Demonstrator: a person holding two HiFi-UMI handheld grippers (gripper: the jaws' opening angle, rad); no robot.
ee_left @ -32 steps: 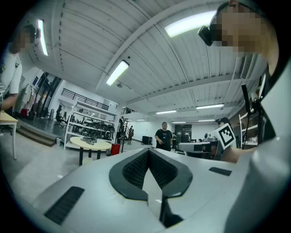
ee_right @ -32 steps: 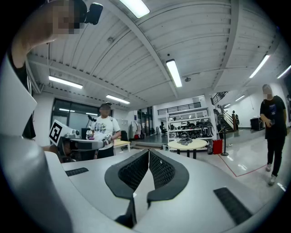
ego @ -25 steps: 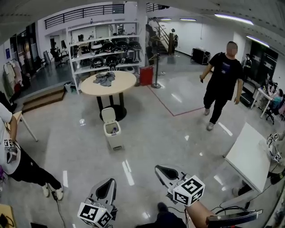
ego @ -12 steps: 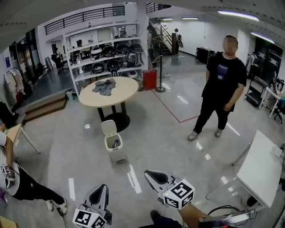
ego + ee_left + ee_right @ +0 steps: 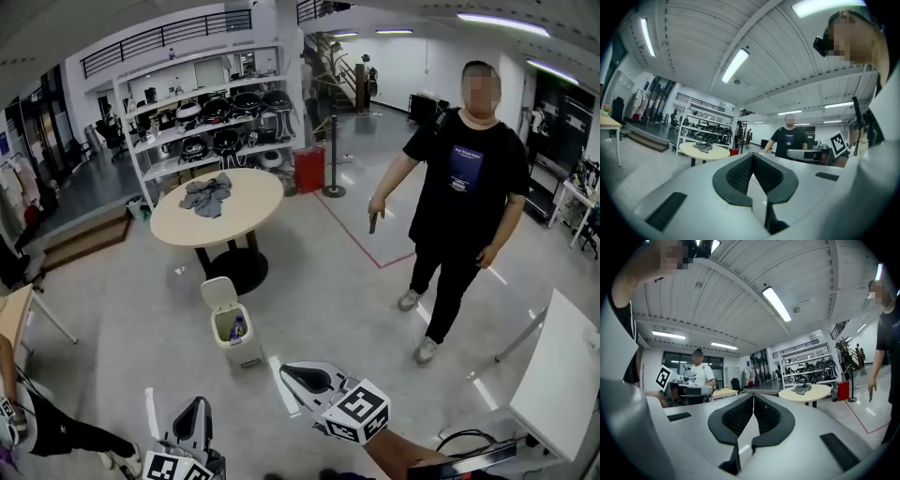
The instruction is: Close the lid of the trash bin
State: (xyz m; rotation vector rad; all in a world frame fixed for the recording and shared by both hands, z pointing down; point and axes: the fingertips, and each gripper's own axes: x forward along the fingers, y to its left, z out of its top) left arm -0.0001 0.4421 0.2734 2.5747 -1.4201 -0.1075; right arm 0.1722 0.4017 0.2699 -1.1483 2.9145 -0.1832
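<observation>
A small white trash bin [image 5: 232,327] stands on the floor in front of the round table, its lid [image 5: 218,292] tipped up and open, with a bottle visible inside. My left gripper [image 5: 194,419] sits at the bottom left of the head view, below the bin, jaws shut and empty. My right gripper [image 5: 297,377] is at the bottom centre, right of and below the bin, also shut with nothing held. Both gripper views point upward at the ceiling; the left gripper [image 5: 751,157] and the right gripper [image 5: 753,397] show closed jaw tips. Neither shows the bin.
A round beige table [image 5: 217,208] with grey cloth stands behind the bin. A person in black [image 5: 462,197] stands to the right. Shelving [image 5: 211,112] lines the back wall. A white table [image 5: 562,375] is at the right edge; another person's leg [image 5: 66,436] is at bottom left.
The view has moved nearer the bin and table. The person in black has come closer on the right. Both grippers have sunk lower in the frame and stay shut.
</observation>
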